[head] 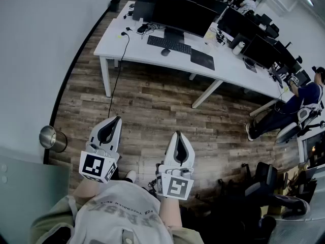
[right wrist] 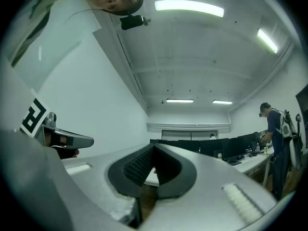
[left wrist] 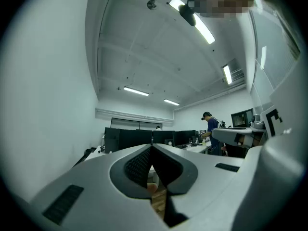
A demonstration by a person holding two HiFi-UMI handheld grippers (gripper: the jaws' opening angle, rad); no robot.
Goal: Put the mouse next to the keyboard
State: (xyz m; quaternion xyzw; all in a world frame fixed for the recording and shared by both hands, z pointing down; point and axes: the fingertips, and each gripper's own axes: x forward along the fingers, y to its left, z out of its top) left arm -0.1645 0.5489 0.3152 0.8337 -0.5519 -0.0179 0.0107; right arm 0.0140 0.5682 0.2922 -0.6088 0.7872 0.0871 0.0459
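Head view, biggest thing first: what lies under you?

Your wood-plank floor (head: pixel 152 105) fills the middle of the frame. A long white desk (head: pixel 132 50) runs across the top, from the upper left toward the right edge.

What stands on that desk?

A row of dark monitors (head: pixel 183 14) lines its far side, at upper centre.

And your two tools?

Your left gripper (head: pixel 117 119) sits lower left of centre and your right gripper (head: pixel 177 133) at lower centre. Both are over the floor, well apart from the desk. Each gripper view shows its jaws pressed together with nothing between them.

Any container?

One: a shiny metal bin (head: pixel 51 138) stands on the floor at the left edge, by the wall. You see only its bright inner wall from here, so you cannot tell what it holds.

Now the small things?

The black keyboard (head: pixel 169 44) lies in front of the monitors at upper centre. The mouse (head: pixel 165 52) rests on the desk just beside the keyboard's near edge, directly below it in the frame.
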